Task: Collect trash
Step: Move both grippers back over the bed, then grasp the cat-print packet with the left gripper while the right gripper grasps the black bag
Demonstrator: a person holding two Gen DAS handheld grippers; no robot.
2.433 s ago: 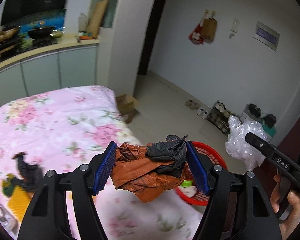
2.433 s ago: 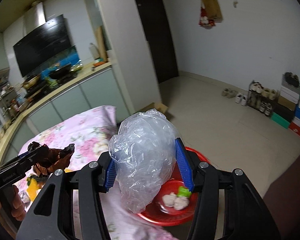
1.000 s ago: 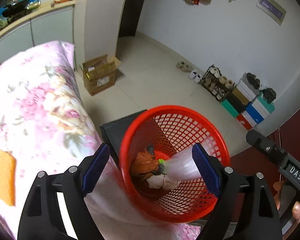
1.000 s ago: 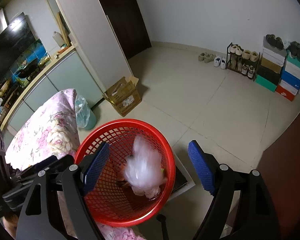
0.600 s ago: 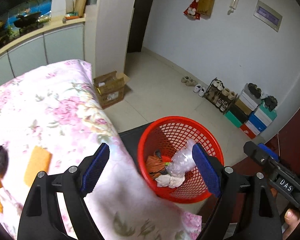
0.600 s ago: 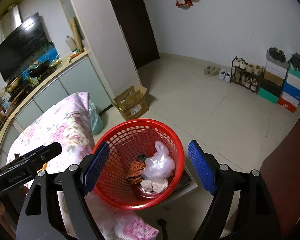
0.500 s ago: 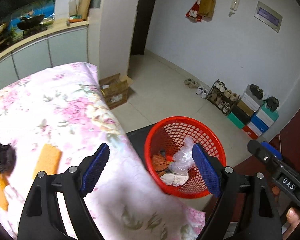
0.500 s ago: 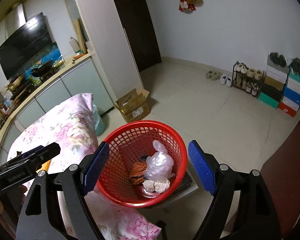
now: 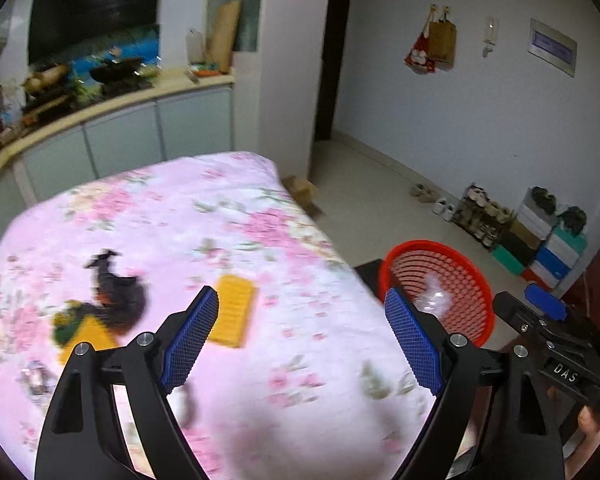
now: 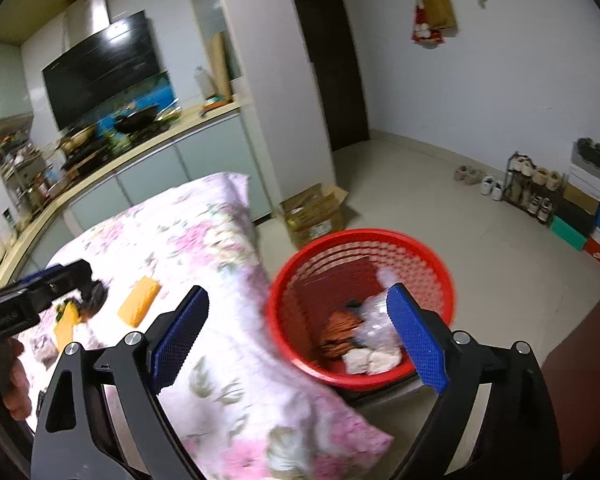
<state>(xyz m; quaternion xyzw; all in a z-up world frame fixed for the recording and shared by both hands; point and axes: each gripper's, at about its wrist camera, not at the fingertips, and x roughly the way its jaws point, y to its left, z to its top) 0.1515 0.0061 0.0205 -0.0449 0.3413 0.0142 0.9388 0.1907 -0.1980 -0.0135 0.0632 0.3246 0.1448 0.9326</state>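
A red mesh basket (image 10: pixel 300 280) stands on the floor by the table's right end; it also shows in the left wrist view (image 9: pixel 466 258). It holds brown paper (image 10: pixel 340 326), a clear plastic bag (image 10: pixel 374 322) and white wads (image 10: pixel 364 360). On the pink floral tablecloth (image 9: pixel 204 216) lie a yellow-orange piece (image 9: pixel 234 314), a crumpled black wrapper (image 9: pixel 114 292) and a second orange piece (image 9: pixel 86 338). My left gripper (image 9: pixel 300 344) is open and empty above the cloth. My right gripper (image 10: pixel 300 344) is open and empty, beside the basket.
A cardboard box (image 10: pixel 314 212) sits on the floor past the basket. A shoe rack and stacked shoeboxes (image 10: pixel 572 208) line the right wall. A kitchen counter (image 9: pixel 100 108) runs behind the table. A dark doorway (image 10: pixel 332 60) is at the back.
Both grippers let go of their trash into the basket, then swung back left and up toward the table. The brown paper and plastic bag now lie in the basket.
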